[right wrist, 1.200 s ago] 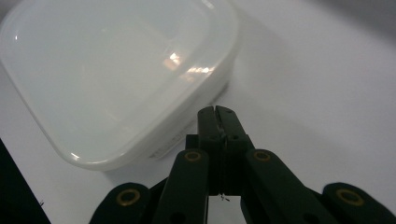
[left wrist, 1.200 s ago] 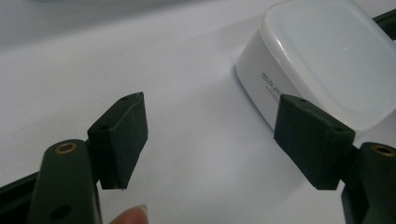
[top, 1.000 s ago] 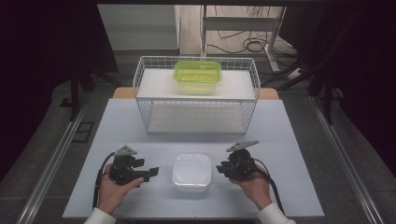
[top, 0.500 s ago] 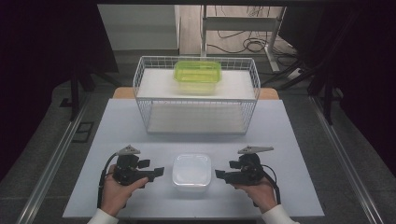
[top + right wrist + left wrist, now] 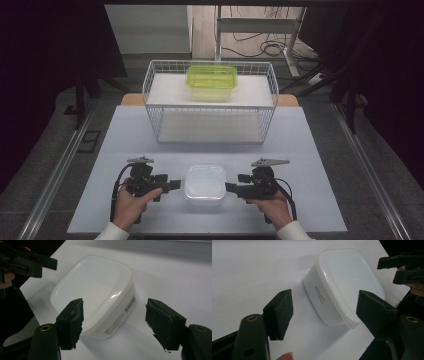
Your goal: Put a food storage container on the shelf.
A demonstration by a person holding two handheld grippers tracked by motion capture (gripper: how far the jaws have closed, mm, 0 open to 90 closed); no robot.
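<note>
Since the earlier frames both hands have drawn slightly nearer the table's near edge and turned inward, so each gripper now points level at the container from its own side. The left gripper [image 5: 324,312] has its jaws spread, having just been closing a little, with nothing between the pads. The right gripper [image 5: 113,323] likewise stands spread, its jaws just narrowed from their widest, pads clear of the box.

The white lidded plastic container [image 5: 204,183] sits on the white table [image 5: 310,150] near its near edge, between the two grippers and just apart from each.

Judgement: it looks empty or nearly so, hence light and liable to slide on the smooth tabletop. The walls are glossy, thin, rounded at the corners and probably flex under pressure; the lid rim gives the firmest purchase. A hold from both sides on opposite walls below the rim seems soundest.

Farther off stands a white wire basket [image 5: 150,95] holding a green translucent container [image 5: 211,80].
</note>
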